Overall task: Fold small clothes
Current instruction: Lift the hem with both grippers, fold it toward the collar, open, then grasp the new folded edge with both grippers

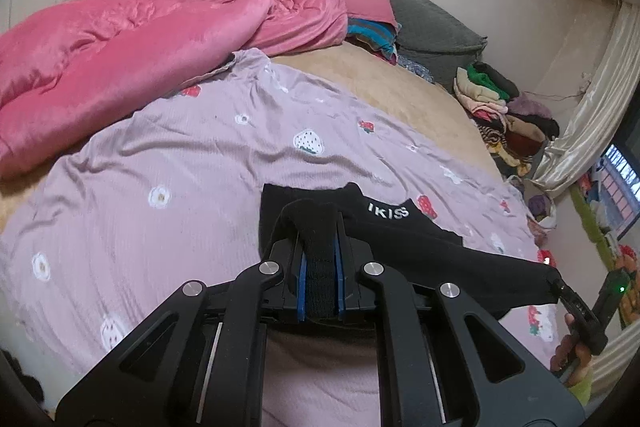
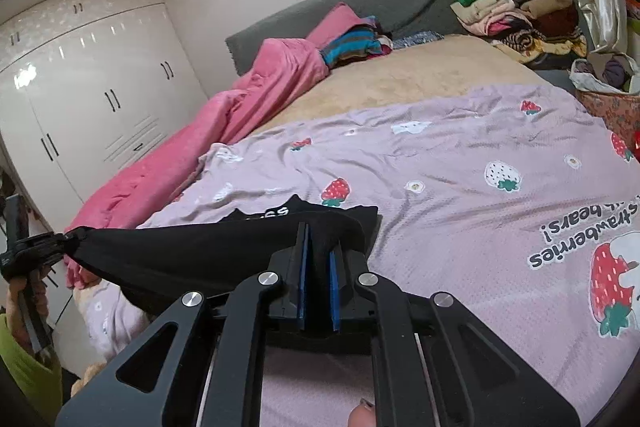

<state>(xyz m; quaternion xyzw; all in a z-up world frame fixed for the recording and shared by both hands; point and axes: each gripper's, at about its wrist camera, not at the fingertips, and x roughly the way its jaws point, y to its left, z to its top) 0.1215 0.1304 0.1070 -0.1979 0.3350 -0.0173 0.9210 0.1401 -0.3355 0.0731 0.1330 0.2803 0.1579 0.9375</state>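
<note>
Black garment (image 1: 400, 227) hangs stretched between your two grippers, long axis running from one to the other. Left gripper (image 1: 320, 223) and right gripper (image 2: 318, 227) are each clamped shut on one end, lower centre of each frame.

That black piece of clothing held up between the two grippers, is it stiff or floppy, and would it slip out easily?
Probably floppy: the black garment sags between the left gripper and the right gripper, its far edge trailing on the lilac strawberry sheet. Likely light, since a pinch at each end carries it. Slipping looks unlikely: fabric is bunched between the shut pads.
</note>
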